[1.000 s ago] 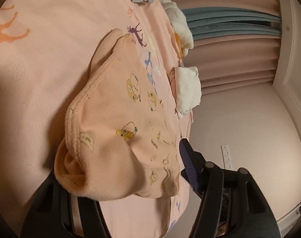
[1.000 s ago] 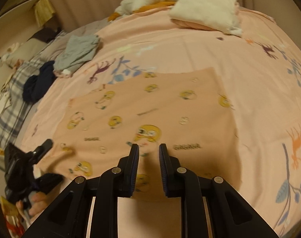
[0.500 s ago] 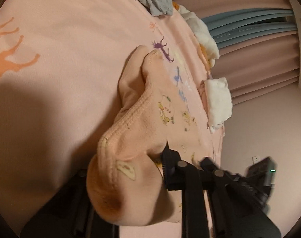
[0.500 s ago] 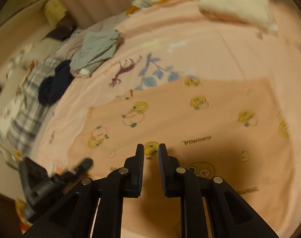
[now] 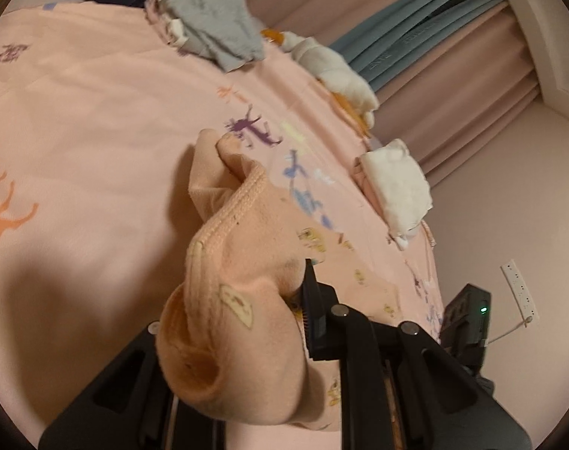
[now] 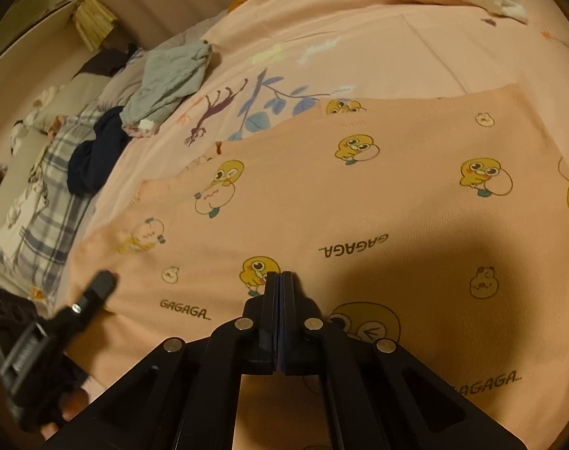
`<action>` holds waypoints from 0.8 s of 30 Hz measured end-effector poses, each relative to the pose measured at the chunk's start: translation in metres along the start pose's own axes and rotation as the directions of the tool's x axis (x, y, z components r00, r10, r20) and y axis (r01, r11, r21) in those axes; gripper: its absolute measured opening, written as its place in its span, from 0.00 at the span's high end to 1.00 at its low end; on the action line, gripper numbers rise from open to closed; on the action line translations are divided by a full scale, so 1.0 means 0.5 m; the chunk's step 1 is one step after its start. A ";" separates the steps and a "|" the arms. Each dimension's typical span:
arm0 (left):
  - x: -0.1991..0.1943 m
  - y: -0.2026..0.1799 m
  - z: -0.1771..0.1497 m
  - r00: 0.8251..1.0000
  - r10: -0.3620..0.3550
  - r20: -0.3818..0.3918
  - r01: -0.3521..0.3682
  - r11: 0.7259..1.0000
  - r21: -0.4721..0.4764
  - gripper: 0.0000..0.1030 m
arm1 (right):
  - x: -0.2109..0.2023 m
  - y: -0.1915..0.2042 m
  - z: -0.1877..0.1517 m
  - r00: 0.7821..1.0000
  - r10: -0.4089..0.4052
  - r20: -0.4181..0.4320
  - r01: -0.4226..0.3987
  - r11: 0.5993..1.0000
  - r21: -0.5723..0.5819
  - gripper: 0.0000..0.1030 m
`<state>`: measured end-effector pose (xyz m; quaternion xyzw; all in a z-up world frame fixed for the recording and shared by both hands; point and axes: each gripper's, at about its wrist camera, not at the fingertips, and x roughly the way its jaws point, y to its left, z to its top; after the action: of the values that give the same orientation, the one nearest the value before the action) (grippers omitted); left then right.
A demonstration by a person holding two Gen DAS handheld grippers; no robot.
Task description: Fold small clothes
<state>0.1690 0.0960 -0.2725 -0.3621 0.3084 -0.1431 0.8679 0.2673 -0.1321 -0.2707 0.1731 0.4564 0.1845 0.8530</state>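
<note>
A peach garment [image 6: 397, 195] printed with yellow ducks lies flat on the pink bedsheet [image 5: 78, 131]. In the left wrist view its ribbed edge [image 5: 239, 262] is bunched and lifted off the sheet, with my left gripper [image 5: 280, 281] shut on it. Cloth hides the left finger. In the right wrist view the same left gripper [image 6: 100, 285] shows at the garment's lower left corner, a hand behind it. My right gripper [image 6: 280, 275] has its jaws pressed together with the tips down in the fabric beside a duck print, pinching the cloth.
A crumpled grey garment [image 6: 171, 78] and a dark navy one [image 6: 93, 157] lie at the bed's far left beside a plaid blanket [image 6: 48, 202]. A folded white stack [image 5: 397, 187] sits near the bed's edge by the curtains [image 5: 434, 56]. A wall socket [image 5: 517, 285] is beyond.
My left gripper closed on the garment's ribbed edge, rolled and lifted it. My right gripper came down onto the flat fabric and its jaws closed fully.
</note>
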 end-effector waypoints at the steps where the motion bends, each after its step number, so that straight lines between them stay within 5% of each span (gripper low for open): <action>1: 0.004 -0.007 0.001 1.000 -0.013 0.002 0.013 1.000 0.007 0.83 | -0.001 -0.011 0.001 1.000 0.019 -0.003 -0.019 1.000 0.012 1.00; 4: 0.008 -0.024 0.001 0.999 -0.047 0.003 0.046 0.998 0.042 0.83 | 0.000 -0.051 0.007 0.991 0.136 -0.012 -0.133 0.985 0.108 1.00; 9: 0.022 -0.084 -0.018 0.996 -0.083 -0.011 0.084 0.988 0.128 0.83 | -0.026 -0.081 0.010 0.977 0.213 -0.034 -0.205 0.966 0.156 1.00; 12: 0.038 -0.156 -0.054 0.995 -0.093 -0.029 0.097 0.963 0.250 0.83 | -0.093 -0.143 0.019 0.973 0.217 0.072 -0.228 0.946 0.231 1.00; 15: 0.072 -0.210 -0.108 0.985 -0.083 -0.152 0.129 0.937 0.324 0.68 | -0.179 -0.220 0.024 0.968 0.176 0.181 -0.223 0.930 0.291 1.00; 16: 0.089 -0.232 -0.136 0.967 -0.087 -0.239 0.170 0.920 0.354 0.56 | -0.196 -0.236 0.024 0.967 0.163 0.196 -0.218 0.929 0.300 0.97; 19: 0.106 -0.285 -0.210 0.928 -0.069 -0.365 0.252 0.841 0.480 0.49 | -0.238 -0.276 0.017 0.955 0.167 0.246 -0.246 0.907 0.341 0.53; 20: 0.102 -0.295 -0.222 0.932 -0.054 -0.358 0.242 0.829 0.505 0.49 | -0.244 -0.284 0.012 0.943 0.205 0.261 -0.291 0.889 0.353 0.41; 24: 0.054 -0.298 -0.198 0.961 -0.074 -0.265 0.201 0.847 0.492 0.37 | -0.246 -0.267 0.005 0.921 0.284 0.266 -0.363 0.874 0.323 0.41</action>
<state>0.1231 -0.0739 -0.2317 -0.1190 0.3328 -0.3243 0.8774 0.2272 -0.3067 -0.2434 0.4220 0.3542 0.2176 0.8056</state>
